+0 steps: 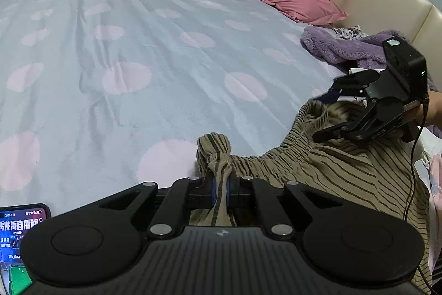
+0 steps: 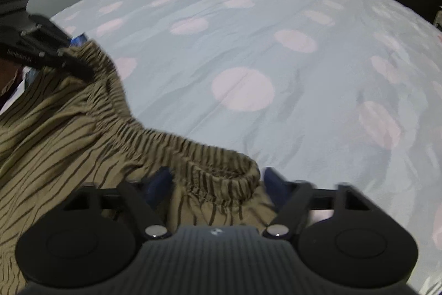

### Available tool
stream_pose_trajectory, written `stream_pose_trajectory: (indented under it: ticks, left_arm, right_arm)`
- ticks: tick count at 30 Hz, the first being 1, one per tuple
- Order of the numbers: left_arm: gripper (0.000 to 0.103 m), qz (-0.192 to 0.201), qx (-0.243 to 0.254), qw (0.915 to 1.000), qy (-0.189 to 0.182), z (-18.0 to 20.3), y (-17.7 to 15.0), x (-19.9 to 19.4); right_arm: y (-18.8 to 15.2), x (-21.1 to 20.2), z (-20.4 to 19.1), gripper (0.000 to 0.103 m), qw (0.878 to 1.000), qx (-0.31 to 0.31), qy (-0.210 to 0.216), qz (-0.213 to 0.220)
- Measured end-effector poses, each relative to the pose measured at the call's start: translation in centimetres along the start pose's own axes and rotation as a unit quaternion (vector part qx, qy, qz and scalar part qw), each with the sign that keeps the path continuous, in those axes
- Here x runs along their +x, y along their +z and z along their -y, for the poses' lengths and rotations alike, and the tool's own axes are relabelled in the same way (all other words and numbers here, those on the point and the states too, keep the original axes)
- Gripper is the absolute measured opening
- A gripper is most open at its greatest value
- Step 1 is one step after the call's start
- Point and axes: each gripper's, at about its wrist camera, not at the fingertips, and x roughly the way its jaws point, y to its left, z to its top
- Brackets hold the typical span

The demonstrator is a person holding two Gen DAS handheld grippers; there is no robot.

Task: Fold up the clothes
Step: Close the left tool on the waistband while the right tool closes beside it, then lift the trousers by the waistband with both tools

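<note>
We hold striped garment (image 1: 345,173) by waistband above bed (image 1: 138,46). Left tool (image 1: 220,192) pinches bunched corner; right tool (image 2: 212,192) wide around waistband, grip unsure. Risk: fabric slips out, garment drops crumpled, fold skewed.

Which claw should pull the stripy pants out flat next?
Probably the left claw: it is shut tight on the pants. The right claw is open around the waistband and must close first.

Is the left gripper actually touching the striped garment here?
Touching. In the left wrist view the left gripper has its jaws closed on a bunched fold of the striped garment, with cloth pinched between the pads.
</note>
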Motion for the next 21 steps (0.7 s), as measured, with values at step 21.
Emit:
stream_pose_trajectory:
  ticks: [21]
  left_arm:
    - [0.004,0.140,0.053,0.9886,0.012,9.5,3.3,-19.2]
  right_arm:
    - [5.1,-24.1,-10.1,0.011,0.987,-0.027,-0.029,0.158]
